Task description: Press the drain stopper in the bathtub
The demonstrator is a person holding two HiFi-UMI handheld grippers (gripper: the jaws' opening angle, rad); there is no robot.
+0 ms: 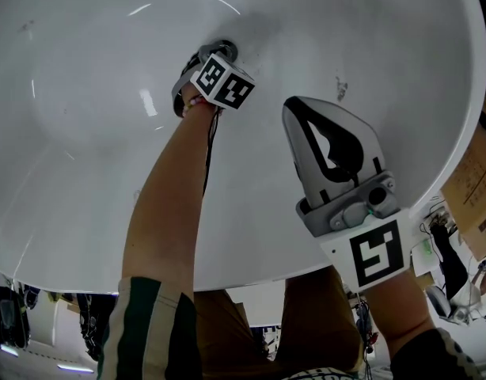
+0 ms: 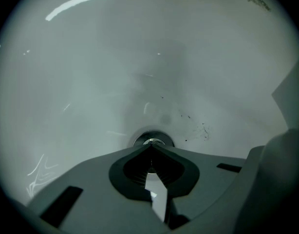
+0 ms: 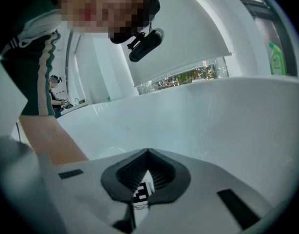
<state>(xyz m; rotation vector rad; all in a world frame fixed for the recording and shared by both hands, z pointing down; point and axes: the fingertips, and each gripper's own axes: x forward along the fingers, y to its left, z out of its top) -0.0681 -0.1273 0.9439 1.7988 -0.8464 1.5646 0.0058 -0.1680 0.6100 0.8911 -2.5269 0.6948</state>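
White glossy bathtub [image 1: 77, 157] fills nearly the whole head view, its smooth curved basin carrying soft streaks of reflected light. Toward the upper middle of that view lies the round chrome drain stopper [image 1: 225, 50], a small shiny metal disc set in a darker ring at the bottom of the basin.

A bare forearm [image 1: 168, 204] stretches up from the lower left of the frame and carries the left gripper [image 2: 150, 146] down to the drain; its white cube with black square markers [image 1: 223, 82] sits just below the stopper and covers part of it. In the left gripper view the two matt grey jaws are pressed together at their pointed tips, with only a teardrop-shaped hollow lined with ribbed black pads behind them, and nothing is held. The joined tips sit right at the near rim of the stopper [image 2: 152, 141]; whether they actually touch it cannot be told. A scatter of tiny dark specks [image 2: 196, 130] marks the tub surface just right of the drain.

At the right of the head view, the right gripper [image 1: 294, 108] hangs above the basin, well apart from the drain. Its grey jaws are likewise closed tip to tip and empty. A green plastic bottle [image 3: 277, 57] stands at the upper right edge of the right gripper view, beyond the tub's rim
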